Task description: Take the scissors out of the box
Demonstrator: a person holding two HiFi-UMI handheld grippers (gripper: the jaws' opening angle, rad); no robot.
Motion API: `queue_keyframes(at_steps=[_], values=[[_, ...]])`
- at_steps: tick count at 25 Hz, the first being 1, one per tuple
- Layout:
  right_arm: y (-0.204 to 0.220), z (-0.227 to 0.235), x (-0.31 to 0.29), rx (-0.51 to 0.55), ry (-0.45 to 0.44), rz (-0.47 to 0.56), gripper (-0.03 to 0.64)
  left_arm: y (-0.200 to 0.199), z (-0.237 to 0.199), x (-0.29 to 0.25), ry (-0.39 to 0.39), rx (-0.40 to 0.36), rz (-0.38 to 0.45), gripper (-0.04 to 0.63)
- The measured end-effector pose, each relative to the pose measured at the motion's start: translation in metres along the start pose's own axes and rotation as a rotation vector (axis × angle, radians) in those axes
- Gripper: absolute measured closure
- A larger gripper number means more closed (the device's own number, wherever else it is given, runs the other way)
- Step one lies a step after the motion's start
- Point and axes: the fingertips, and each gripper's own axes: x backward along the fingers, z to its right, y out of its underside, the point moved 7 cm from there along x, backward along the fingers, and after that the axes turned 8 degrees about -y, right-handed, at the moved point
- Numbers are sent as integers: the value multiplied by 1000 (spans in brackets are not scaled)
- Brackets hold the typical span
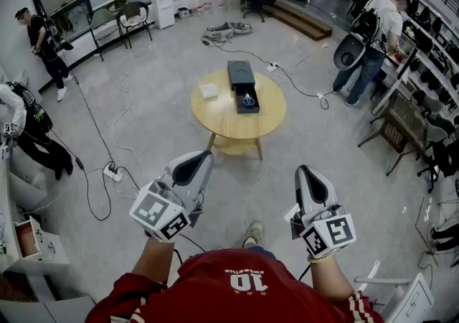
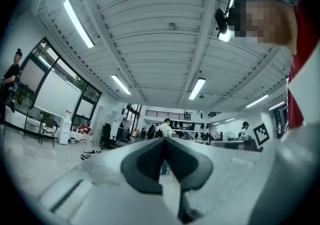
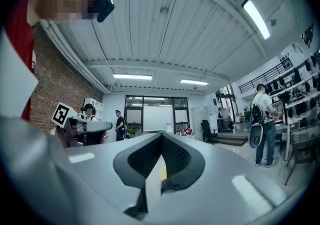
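- Scissors [image 1: 248, 101]: lying in the open box [image 1: 240, 72] on the round table [image 1: 222, 124]; not yet removed.
- Left gripper [image 1: 202, 158], right gripper [image 1: 304, 171]: all 2 clenched, empty, well short of the table.
- Remaining: approach, grasp, lift out.

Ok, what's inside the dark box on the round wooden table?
Blue-handled scissors lie in the open near end of the dark rectangular box. Its far end is covered, so anything there is hidden.
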Motion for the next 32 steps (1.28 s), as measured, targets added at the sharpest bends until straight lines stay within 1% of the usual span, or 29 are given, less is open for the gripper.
queue_keyframes(at_steps=[8, 32], values=[[3, -4, -7, -8, -12, -11, 626, 2, 0, 4, -26, -37, -13, 592], [1, -14, -20, -18, -41, 4, 626, -2, -14, 18, -46, -13, 1, 592]])
